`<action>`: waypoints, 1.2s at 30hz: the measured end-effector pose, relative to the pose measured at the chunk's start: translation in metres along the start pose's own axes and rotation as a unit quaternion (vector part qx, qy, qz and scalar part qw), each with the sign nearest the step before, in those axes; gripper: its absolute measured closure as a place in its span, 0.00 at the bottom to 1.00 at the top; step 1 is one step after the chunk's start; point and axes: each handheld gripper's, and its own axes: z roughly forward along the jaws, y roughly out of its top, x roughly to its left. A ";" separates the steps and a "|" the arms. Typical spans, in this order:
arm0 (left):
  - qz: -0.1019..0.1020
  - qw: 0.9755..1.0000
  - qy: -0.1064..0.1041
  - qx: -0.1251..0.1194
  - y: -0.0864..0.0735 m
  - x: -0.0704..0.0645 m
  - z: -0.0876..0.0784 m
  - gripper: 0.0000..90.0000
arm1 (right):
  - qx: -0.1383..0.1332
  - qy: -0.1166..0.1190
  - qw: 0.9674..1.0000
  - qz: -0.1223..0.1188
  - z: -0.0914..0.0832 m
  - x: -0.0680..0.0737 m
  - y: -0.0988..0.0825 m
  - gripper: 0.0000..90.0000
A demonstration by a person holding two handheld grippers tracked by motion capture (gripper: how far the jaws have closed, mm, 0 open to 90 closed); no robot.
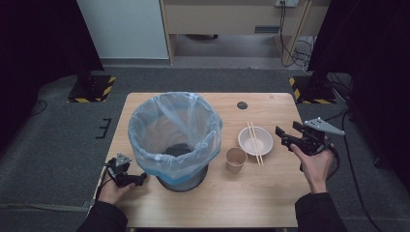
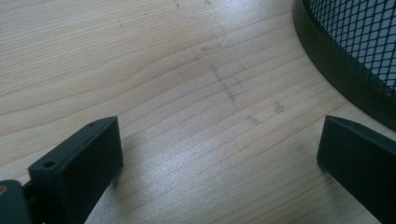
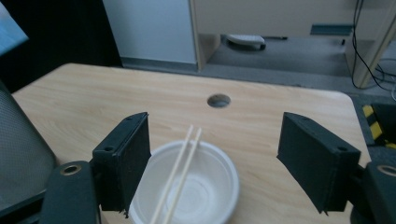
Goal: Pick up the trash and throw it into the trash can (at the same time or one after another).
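Item: chopsticks (image 1: 255,143), one pair, lying side by side across the rim of the bowl (image 1: 247,145), at 3 o'clock from the bin (image 1: 145,145), on the right half of the table (image 1: 232,203).

Handling, by judgement: thin wooden sticks, light and stiff, smooth enough to roll or scissor apart under a pinch. Best taken together near the middle, where they bridge the bowl and have air beneath them; a pinch at one end would likely lever the other up. The bowl looks like thin disposable ware and may slide or tip if pressed.

Right gripper (image 1: 290,134): held off the table at 3 o'clock of the bowl, jaws spread wide with nothing between them. In the right gripper view the chopsticks (image 3: 180,172) and bowl (image 3: 219,186) lie below and ahead, between the two jaws.

Left gripper (image 1: 126,178): at the table's near left edge, about 8 o'clock of the bin, jaws spread and empty, low over bare wood (image 2: 187,93), the bin's mesh foot (image 2: 345,60) close at one side.

Surroundings: cup (image 1: 236,159), paper, upright, at 7 o'clock of the bowl and just beside it, liable to be knocked on a low path. Bin lined with a blue bag (image 1: 174,121), tall. Cable hole (image 1: 242,105) at 12 o'clock of the bowl.
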 end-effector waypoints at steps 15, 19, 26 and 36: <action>0.000 1.000 0.000 0.000 0.000 -0.002 0.000 0.00 | 0.006 0.030 0.999 -0.032 0.032 0.031 0.002 0.30; 0.000 1.000 -0.001 0.001 0.000 -0.002 0.000 0.00 | 0.025 0.043 0.998 -0.046 0.043 0.042 -0.008 0.31; 0.000 1.000 -0.001 0.001 0.000 -0.002 0.000 0.00 | 0.043 0.069 0.996 -0.039 0.052 0.052 -0.017 0.36; 0.001 1.000 -0.001 0.000 0.000 -0.002 0.000 0.00 | 0.091 0.086 0.991 -0.046 0.064 0.064 -0.038 0.52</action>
